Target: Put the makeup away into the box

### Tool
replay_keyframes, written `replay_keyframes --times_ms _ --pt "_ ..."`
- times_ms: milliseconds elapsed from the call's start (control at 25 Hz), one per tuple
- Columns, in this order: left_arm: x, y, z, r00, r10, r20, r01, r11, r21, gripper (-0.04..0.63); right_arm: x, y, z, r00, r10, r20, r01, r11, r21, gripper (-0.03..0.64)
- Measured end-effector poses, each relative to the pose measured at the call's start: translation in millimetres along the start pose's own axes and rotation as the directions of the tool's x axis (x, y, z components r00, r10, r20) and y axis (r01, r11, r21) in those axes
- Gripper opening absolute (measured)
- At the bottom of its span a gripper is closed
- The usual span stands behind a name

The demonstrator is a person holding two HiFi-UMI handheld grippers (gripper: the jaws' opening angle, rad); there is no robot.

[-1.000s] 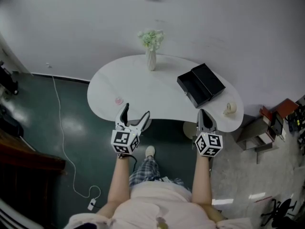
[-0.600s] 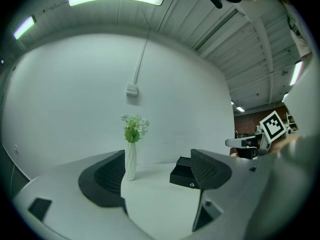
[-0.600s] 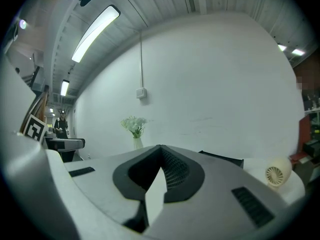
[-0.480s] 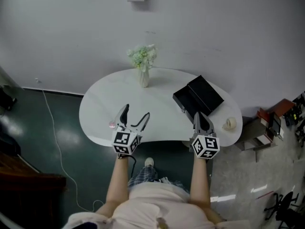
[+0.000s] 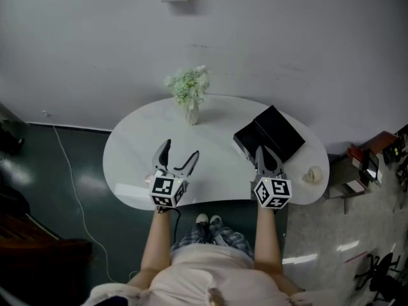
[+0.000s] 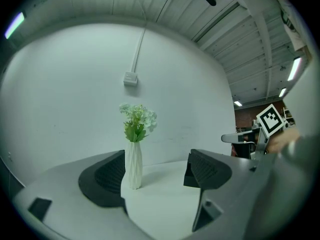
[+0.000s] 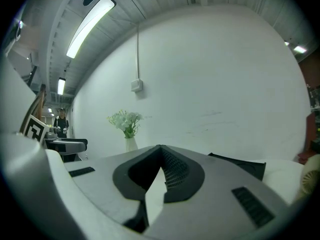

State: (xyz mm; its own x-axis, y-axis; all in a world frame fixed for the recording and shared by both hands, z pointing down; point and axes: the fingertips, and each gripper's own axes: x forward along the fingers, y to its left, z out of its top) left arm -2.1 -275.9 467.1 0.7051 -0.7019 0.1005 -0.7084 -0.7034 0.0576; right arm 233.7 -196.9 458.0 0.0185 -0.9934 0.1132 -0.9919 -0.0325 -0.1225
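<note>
— So, what are we holding right now?

— Our left tool [image 5: 180, 149] hangs over the near edge of the white worktop [image 5: 210, 167], its jaws wide apart with nothing between them. In its own view only the white vase [image 5: 191, 115] of flowers shows far off through the gap. Our right tool [image 5: 264, 152] has its jaws pressed together, and they are empty.

— And the box [image 5: 271, 132]?

— We see it lying open on the far right part of the worktop, black, lid folded back, just ahead of the right tool.

— The makeup?

— We cannot pick it out for certain. A small pale object [image 5: 312, 174] sits near the worktop's right edge, apart from the box, but we cannot tell what it is.
</note>
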Motion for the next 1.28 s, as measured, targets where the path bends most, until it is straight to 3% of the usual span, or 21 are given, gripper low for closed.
replay_keyframes --times_ms 320,520,760,920,1080,1280 --pt "-12 39 -8 0.991 0.135 -0.007 -0.135 0.990 -0.042 0.396 47 31 2 0.990 0.135 -0.035 -0.137 0.990 -0.031 0.017" --pt "-48 72 -27 0.970 0.239 -0.054 -0.240 0.971 -0.021 0.396 77 91 -14 0.960 0.273 -0.062 -0.275 0.961 -0.028 0.017" --pt "-115 117 -63 0.905 0.402 -0.137 -0.410 0.911 -0.037 0.396 103 195 -47 0.866 0.483 -0.130 -0.489 0.872 -0.013 0.017" --pt "-148 136 -89 0.868 0.457 -0.195 -0.475 0.878 -0.055 0.396 109 254 -71 0.796 0.575 -0.188 -0.587 0.810 -0.006 0.017" --pt "-155 147 -119 0.849 0.460 -0.260 -0.493 0.867 -0.075 0.396 113 293 -98 0.743 0.620 -0.253 -0.641 0.767 -0.004 0.017" --pt "-142 146 -161 0.840 0.418 -0.346 -0.475 0.874 -0.097 0.396 118 327 -143 0.680 0.636 -0.366 -0.690 0.723 -0.026 0.017"
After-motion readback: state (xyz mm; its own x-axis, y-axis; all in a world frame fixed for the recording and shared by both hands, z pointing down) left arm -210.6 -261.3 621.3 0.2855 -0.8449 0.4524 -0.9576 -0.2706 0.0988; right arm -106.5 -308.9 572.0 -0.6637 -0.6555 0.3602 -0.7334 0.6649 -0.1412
